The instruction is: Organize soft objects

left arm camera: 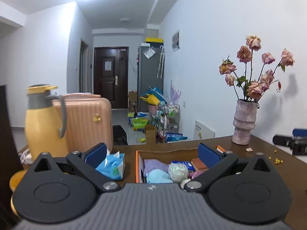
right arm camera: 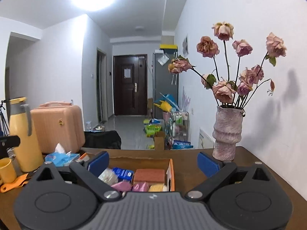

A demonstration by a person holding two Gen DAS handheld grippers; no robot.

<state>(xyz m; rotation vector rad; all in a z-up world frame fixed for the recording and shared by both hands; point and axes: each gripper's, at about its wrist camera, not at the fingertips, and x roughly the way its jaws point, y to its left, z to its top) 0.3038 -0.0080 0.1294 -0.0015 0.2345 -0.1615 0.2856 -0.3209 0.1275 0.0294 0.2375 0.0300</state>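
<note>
An orange-walled cardboard box [left arm camera: 137,164] stands on the brown table and holds soft items: a purple cloth [left arm camera: 153,165], a light blue cloth [left arm camera: 159,176], a clear bag [left arm camera: 178,169], a brown sponge [right arm camera: 149,174] and pink pieces [right arm camera: 141,186]. A blue tissue pack [left arm camera: 112,165] lies left of the box. My left gripper [left arm camera: 152,154] is open and empty above the box's near side. My right gripper [right arm camera: 153,163] is open and empty over the box's [right arm camera: 171,170] right part.
A yellow thermos jug [left arm camera: 43,122] and a pink suitcase [left arm camera: 88,122] stand at the left. A vase of dried roses [right arm camera: 227,132] stands on the table at the right near the wall. A yellow cup [right arm camera: 6,170] sits far left. Black devices [left arm camera: 291,141] lie far right.
</note>
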